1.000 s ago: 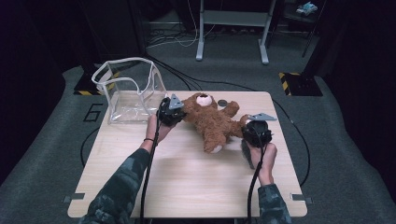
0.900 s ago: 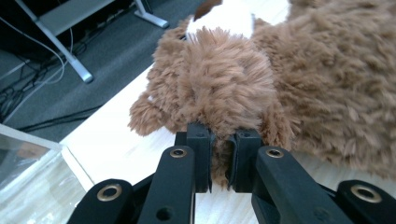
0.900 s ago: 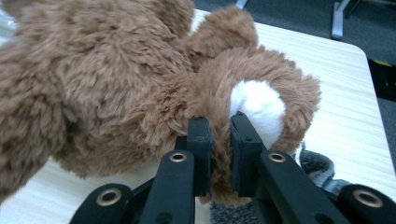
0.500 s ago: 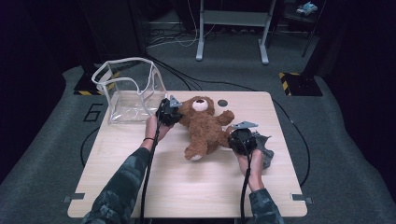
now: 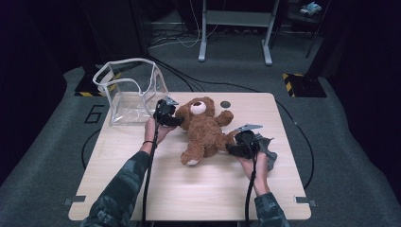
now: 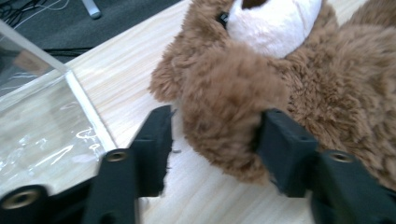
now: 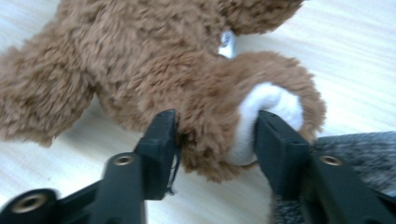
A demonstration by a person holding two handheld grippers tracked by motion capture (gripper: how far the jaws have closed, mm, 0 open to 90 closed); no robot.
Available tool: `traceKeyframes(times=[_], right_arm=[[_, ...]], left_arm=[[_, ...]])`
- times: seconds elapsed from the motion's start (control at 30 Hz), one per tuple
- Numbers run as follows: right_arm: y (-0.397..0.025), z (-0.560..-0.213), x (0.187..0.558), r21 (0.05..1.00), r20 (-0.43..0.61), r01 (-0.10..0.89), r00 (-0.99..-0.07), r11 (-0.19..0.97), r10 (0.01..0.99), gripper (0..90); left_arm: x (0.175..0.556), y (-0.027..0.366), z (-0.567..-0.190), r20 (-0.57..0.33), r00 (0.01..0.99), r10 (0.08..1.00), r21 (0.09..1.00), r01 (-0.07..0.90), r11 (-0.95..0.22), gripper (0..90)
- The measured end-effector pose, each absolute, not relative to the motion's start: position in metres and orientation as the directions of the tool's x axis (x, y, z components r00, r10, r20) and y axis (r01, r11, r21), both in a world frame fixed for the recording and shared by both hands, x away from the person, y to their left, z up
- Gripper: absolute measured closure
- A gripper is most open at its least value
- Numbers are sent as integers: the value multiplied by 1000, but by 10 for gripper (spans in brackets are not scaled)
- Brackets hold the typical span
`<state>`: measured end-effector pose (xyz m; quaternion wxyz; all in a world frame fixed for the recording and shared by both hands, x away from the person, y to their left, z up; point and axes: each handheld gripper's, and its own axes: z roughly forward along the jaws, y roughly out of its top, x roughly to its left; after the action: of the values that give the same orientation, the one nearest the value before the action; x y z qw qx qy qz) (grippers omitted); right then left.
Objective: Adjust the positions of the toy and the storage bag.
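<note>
The teddy bear lies on its back near the middle of the desk, head toward the far edge and legs toward the person. Largest of all is the room: dark, with grey carpet underfoot, black cables trailing across it and the pale metal legs of a stand at the back. The desk is a light wood slab with rounded corners and a fine straight grain. On its far left corner stands a clear plastic bag, boxy and open at the top, edged in white piping (its glossy floor is creased). The bear comes next in size, shaggy brown plush with a cream muzzle and cream foot pads; a small white tag sits at its seam. Beside its right-hand foot lies a grey furry cloth, touching the desk near the right edge. A small dark round disc lies just beyond the bear's raised arm.

The left gripper has its black, blocky fingers closed around the bear's arm, fur bulging between them. The right gripper pinches the bear's foot likewise, one finger pressed against the cream pad. Camouflage sleeves reach in from the near edge.
</note>
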<state>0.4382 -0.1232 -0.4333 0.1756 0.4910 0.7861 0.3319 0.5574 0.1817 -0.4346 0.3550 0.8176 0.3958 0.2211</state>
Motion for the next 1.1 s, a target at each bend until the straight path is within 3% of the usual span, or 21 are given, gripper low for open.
traceKeyframes(times=[0.2,0.37,0.5,0.8,0.93,1.1], right_arm=[[-118,-439,434,686,78,665,-473,297,878,343],[-116,-437,426,703,85,649,-482,291,872,225],[-117,-435,416,711,82,639,-488,292,869,203],[-134,-431,400,761,58,591,-475,269,878,193],[-152,-425,399,770,20,585,-423,256,906,189],[-187,-441,415,711,14,673,-305,205,952,195]], left_arm=[[544,178,-414,51,587,808,791,470,-392,264],[534,162,-399,-1,609,793,798,479,-367,204],[536,146,-399,-51,604,795,785,517,-342,184],[547,121,-413,-70,595,801,725,582,-368,172],[551,116,-421,-80,597,798,693,609,-386,166],[552,118,-430,-100,595,798,679,627,-382,162]])
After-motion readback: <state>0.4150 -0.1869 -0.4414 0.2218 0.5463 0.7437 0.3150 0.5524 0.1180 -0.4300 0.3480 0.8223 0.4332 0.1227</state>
